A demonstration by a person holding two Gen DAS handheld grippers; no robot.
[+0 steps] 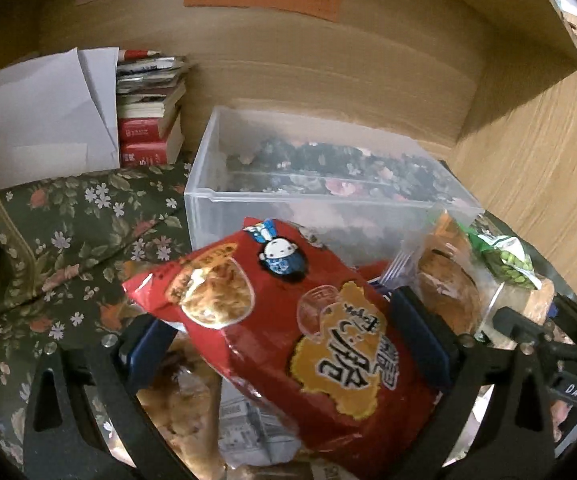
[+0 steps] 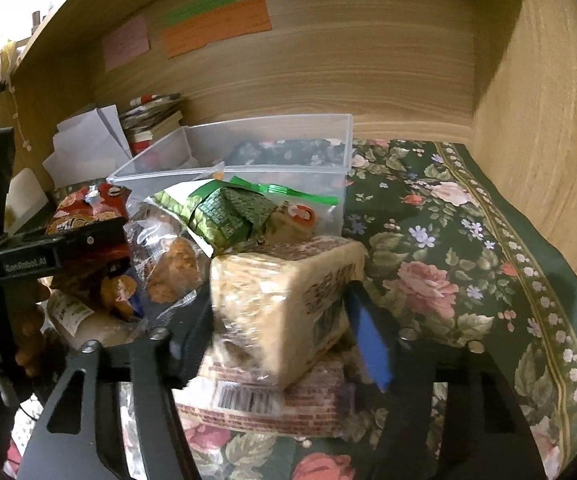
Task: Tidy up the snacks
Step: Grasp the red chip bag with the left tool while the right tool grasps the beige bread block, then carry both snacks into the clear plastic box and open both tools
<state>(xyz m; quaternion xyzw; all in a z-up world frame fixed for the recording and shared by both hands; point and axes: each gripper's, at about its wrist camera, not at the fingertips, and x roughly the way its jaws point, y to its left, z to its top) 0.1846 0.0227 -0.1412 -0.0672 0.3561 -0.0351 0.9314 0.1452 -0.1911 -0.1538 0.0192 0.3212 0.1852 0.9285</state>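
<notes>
Step in hand: both grippers are lifting snacks off the pile toward the clear plastic bin (image 1: pixel 328 184); this reads as the carry stage, with nothing released yet.
Left gripper (image 1: pixel 288 336): its fingers are closed on the red snack bag (image 1: pixel 288 320), 1 blue pad pressed to each side of the crinkled pack; the bag tilts up and leans toward the bin's near wall.
Right gripper (image 2: pixel 280 320): its fingers straddle the pale rice-cracker block (image 2: pixel 284 304) and seem to pinch it; the left pad is blurred, so contact on that side is a judgement.
Where the snacks are: the pile sits on the floral cloth (image 2: pixel 428 264) over the counter, just in front of the bin. A green pea bag (image 2: pixel 216 212) and a clear bag of fried pieces (image 2: pixel 168 256) lean against the bin's front wall; a flat barcode pack (image 2: pixel 272 404) lies under the rice-cracker block.
Bin: it looks nearly empty, with the cloth pattern visible through its floor.
Surroundings: stacked books (image 1: pixel 148 120) and white papers (image 1: pixel 44 120) stand well to the left of the bin.
Next move calls for: raising the red bag above the near rim, moving it forward over the opening, then spreading the fingers.
Caution: the 2 grippers work close together, so 1 probably has to go first.
</notes>
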